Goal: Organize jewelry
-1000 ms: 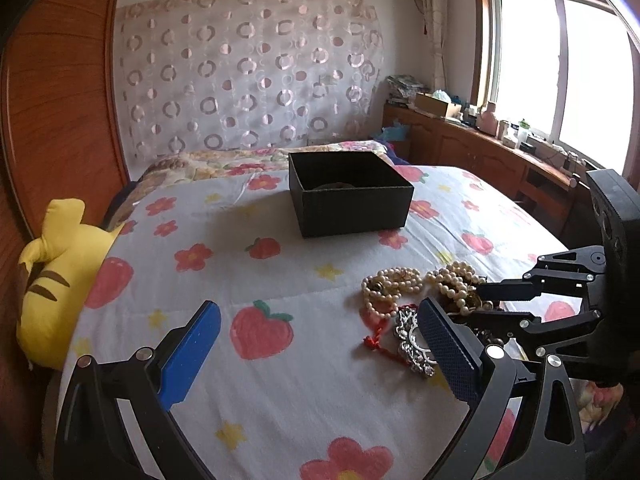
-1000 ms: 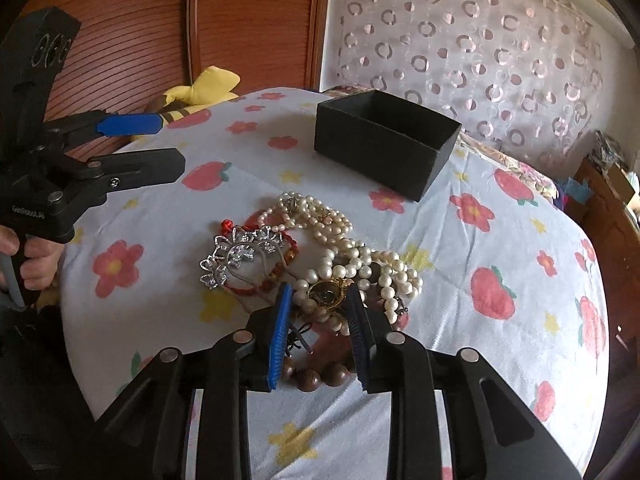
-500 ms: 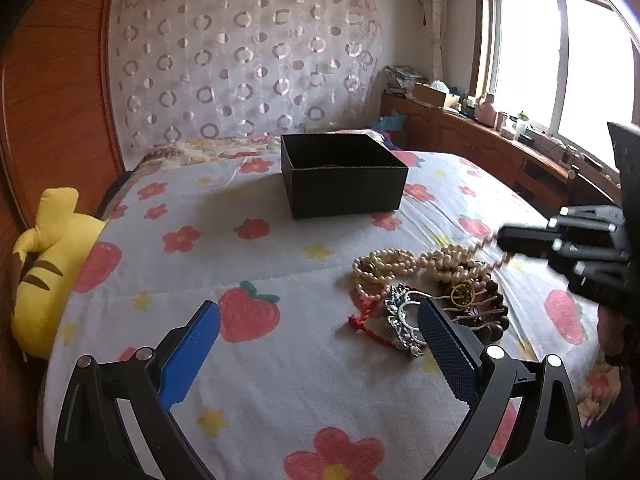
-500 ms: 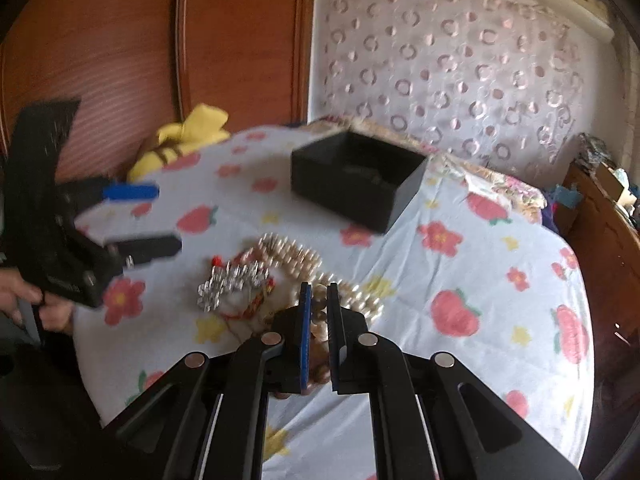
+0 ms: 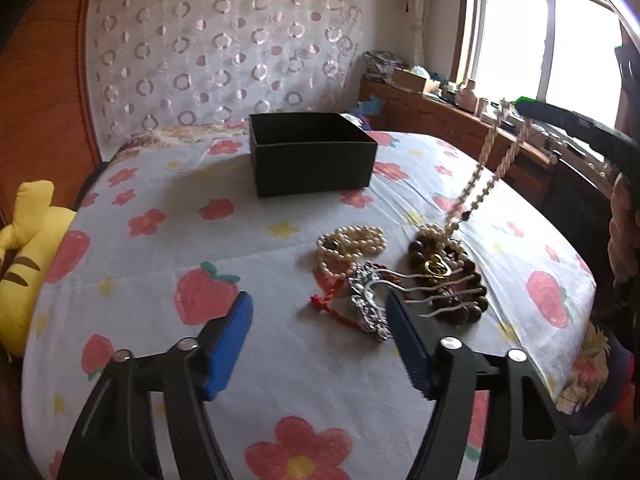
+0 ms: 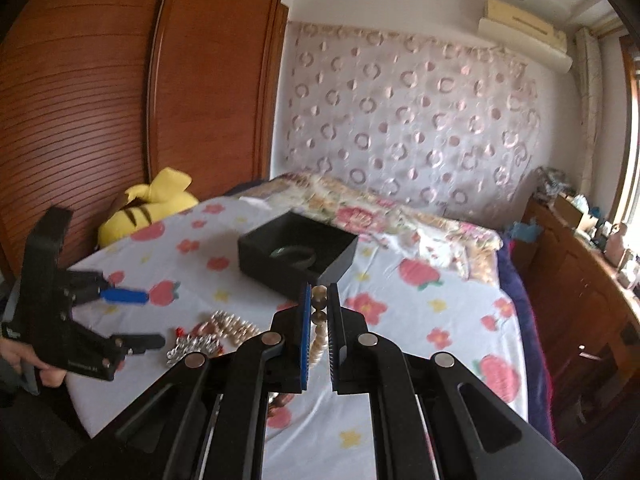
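My right gripper (image 6: 319, 312) is shut on a pearl necklace (image 6: 319, 338) and holds it up. In the left wrist view the necklace (image 5: 486, 176) hangs from the right gripper (image 5: 516, 106) down to the jewelry pile (image 5: 400, 276) on the bed. The pile holds pearl strands, dark wooden beads, a silver hair comb (image 5: 368, 304) and a red cord. A black open box (image 5: 312, 152) stands farther back; the right wrist view shows a bangle (image 6: 292, 258) inside it. My left gripper (image 5: 320, 340) is open just short of the comb.
The bed has a white sheet (image 5: 160, 240) with strawberry and flower print. A yellow plush toy (image 5: 24, 256) lies at the left edge against the wooden headboard. A wooden cabinet (image 5: 460, 128) with clutter runs along the window side.
My right gripper has closed on the pearl necklace and lifted it high above the pile. My left gripper has narrowed a little and moved closer to the comb.
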Available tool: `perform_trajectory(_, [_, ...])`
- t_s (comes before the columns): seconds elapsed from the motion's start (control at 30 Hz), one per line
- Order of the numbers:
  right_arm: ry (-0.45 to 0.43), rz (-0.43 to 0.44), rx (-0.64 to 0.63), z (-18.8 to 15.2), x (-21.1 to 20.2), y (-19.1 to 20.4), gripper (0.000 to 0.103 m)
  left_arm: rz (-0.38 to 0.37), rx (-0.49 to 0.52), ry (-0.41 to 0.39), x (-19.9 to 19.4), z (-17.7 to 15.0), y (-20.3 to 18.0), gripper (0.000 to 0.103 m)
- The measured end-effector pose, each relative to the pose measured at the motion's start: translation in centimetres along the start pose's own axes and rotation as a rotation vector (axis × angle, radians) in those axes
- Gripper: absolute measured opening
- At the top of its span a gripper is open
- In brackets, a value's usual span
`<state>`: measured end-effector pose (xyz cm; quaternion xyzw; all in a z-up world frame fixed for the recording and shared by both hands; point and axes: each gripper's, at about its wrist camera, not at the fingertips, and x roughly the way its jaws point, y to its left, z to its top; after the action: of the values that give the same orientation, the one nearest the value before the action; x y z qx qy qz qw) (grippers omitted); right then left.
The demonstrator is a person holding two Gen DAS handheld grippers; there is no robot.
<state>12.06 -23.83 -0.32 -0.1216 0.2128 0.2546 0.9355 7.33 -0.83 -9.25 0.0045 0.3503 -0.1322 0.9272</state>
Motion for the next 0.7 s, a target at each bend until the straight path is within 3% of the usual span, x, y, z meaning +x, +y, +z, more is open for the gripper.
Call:
perform_trajectory(0.2, [-0.034,-0.027,-0.009,1.2,-1.3,-0.9,0.009,-0.06,-0.01,0.02,0.5,0.2,-0.5,0.037])
perform_trajectory(0.7, [-0.05,-0.039,-0.009,1.3,-2.3,-1.4,0.009,-0.101,0.001,0.109,3.9,1.9,-1.4,0.036])
